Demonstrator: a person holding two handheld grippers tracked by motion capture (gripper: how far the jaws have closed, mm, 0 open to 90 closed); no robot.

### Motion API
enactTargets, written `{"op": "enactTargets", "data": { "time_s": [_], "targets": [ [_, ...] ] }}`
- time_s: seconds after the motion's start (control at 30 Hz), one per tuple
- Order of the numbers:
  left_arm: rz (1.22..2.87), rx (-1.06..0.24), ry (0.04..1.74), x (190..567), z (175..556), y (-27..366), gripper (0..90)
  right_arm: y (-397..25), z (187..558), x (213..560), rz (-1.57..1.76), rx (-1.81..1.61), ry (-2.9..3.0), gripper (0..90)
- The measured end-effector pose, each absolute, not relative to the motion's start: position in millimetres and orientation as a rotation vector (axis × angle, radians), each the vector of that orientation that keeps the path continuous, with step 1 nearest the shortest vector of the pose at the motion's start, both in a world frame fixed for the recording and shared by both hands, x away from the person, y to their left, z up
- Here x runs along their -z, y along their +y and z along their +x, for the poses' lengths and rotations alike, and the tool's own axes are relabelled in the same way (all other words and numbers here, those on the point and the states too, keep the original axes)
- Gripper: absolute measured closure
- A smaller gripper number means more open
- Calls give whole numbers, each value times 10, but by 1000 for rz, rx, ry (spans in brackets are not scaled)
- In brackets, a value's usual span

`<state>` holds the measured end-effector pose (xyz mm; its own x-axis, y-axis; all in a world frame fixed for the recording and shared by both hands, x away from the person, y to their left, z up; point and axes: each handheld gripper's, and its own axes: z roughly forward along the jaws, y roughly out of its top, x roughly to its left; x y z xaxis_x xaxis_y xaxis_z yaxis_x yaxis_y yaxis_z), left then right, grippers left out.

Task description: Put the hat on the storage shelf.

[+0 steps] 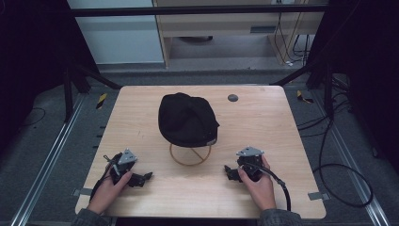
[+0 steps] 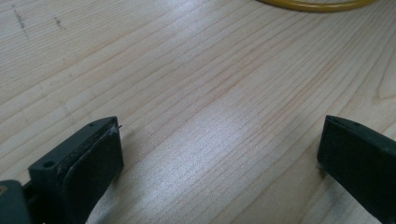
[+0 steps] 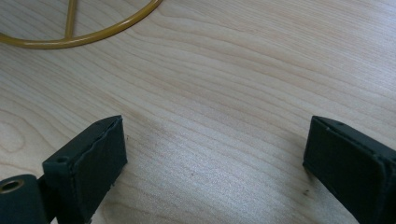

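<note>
- Left gripper [image 1: 141, 178]: jaws spread wide, nothing between them, resting low on the counter [image 1: 263, 117] at the near left; bare wood grain between the pads in the left gripper view.
- Right gripper [image 1: 230, 172]: jaws likewise released and empty, set down at the near right, pointing inward toward the centre.
- Both held in a hand each, forearms entering from the near edge; neither touching any object.
- Yellow wire stand [image 1: 190, 155]: ring base flat on the counter between the two grippers and a little beyond them; arc of the ring visible at the top of both gripper views [image 3: 84, 35].
- Black cap [image 1: 187, 118]: seated on top of the stand, centre of the counter, well apart from both grippers; brim side apparently toward the near right.
- Containers: none on the counter; stand carries the cap alone.
- Small dark round disc [image 1: 232, 98] at the far side, apart from the cap.
- Judged step: start position, approach not yet begun.
- Next move likely calls for reaching forward and upward to the cap, closing on fabric at the rim without tipping the light stand.
</note>
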<state>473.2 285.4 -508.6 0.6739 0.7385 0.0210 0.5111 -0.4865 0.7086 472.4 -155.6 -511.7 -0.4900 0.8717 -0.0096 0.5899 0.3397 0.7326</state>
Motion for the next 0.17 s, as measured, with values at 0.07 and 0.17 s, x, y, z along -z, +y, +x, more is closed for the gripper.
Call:
{"op": "enactTargets", "data": {
  "time_s": [0.07,0.17],
  "targets": [
    [2195,-425,957,5086,4732,2854,0,-1558,4719,5118,1286,-956,2209,58],
    [2195,-425,958,5086,4732,2854,0,-1562,4719,5118,1283,-957,2212,58]
  ]
}}
